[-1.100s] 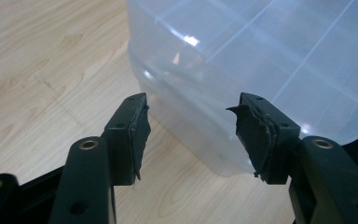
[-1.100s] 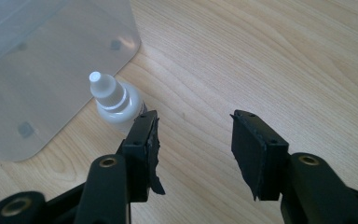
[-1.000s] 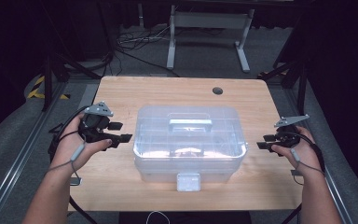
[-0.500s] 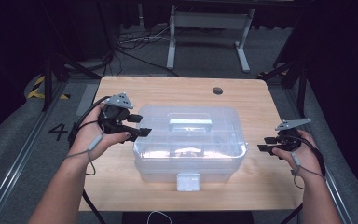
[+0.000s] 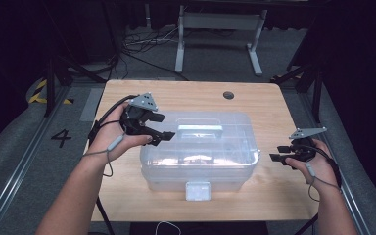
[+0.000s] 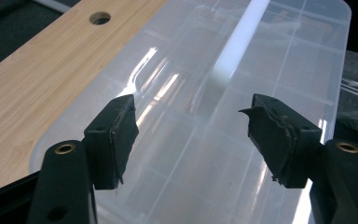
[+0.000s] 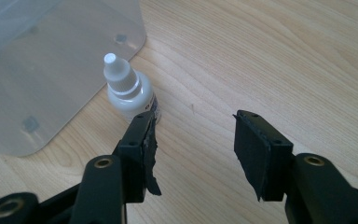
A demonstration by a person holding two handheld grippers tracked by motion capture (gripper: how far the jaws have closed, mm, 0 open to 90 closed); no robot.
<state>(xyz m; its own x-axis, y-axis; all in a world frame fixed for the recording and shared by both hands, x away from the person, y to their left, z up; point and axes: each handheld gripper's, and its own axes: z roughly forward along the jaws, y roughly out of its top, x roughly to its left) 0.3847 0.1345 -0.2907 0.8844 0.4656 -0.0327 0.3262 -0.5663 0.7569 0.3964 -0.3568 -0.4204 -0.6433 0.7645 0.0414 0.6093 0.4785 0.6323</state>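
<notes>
Nearest, the right gripper point(image 7: 193, 135) hangs with jaws spread just beside the small dropper bottle point(image 7: 129, 92) standing on the table point(image 5: 274, 191) by the clear box point(image 5: 198, 152), probably lining up to pinch it, while farther off the left gripper point(image 6: 193, 135), likewise spread, hovers over the box's closed lid point(image 6: 205, 93), seemingly to steady or open it.

Left gripper point(image 5: 157, 128): black body, grey three-cornered plate on top at 12 o'clock, black cable looping off toward 9 o'clock. Grey wrist strap with a slim grey tag. Forearms bare, no sleeves seen. Right gripper point(image 5: 280, 152): same black build, grey plate, black cable. Gripper views: jaws matte black, brass-coloured rivets at 7 and 5 o'clock, pads point(image 7: 145, 140) rough and frayed at the edges.
</notes>
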